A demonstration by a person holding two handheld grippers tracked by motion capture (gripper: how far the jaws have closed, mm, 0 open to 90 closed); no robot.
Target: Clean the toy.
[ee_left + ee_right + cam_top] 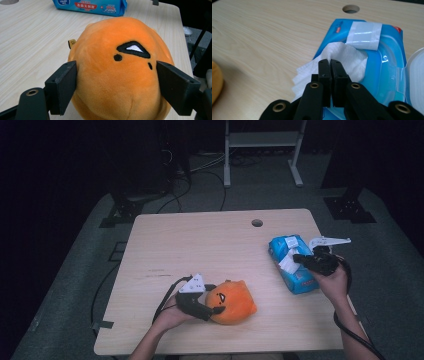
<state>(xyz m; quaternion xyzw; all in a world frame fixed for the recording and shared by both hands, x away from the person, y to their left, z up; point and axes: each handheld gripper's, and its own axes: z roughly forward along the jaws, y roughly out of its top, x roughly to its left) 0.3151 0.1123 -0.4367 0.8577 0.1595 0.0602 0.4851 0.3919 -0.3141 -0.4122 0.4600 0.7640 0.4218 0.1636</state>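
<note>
Left gripper (218, 309) jaws clamped the round orange plush toy (231, 301) at the desk's (200, 245) 6 o'clock, steadying it; right gripper (329, 61) jaws pinched a white wipe (342, 56) from the blue pack (292, 262) at 3 o'clock, probably for cleaning it

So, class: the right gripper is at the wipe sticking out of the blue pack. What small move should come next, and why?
Probably a gentle pull up and away from the blue pack. The right gripper has its jaws closed at the white wipe, which sticks out of the open flap, so it looks ready to draw free. The left gripper clamps the orange plush toy and can stay put.
</note>
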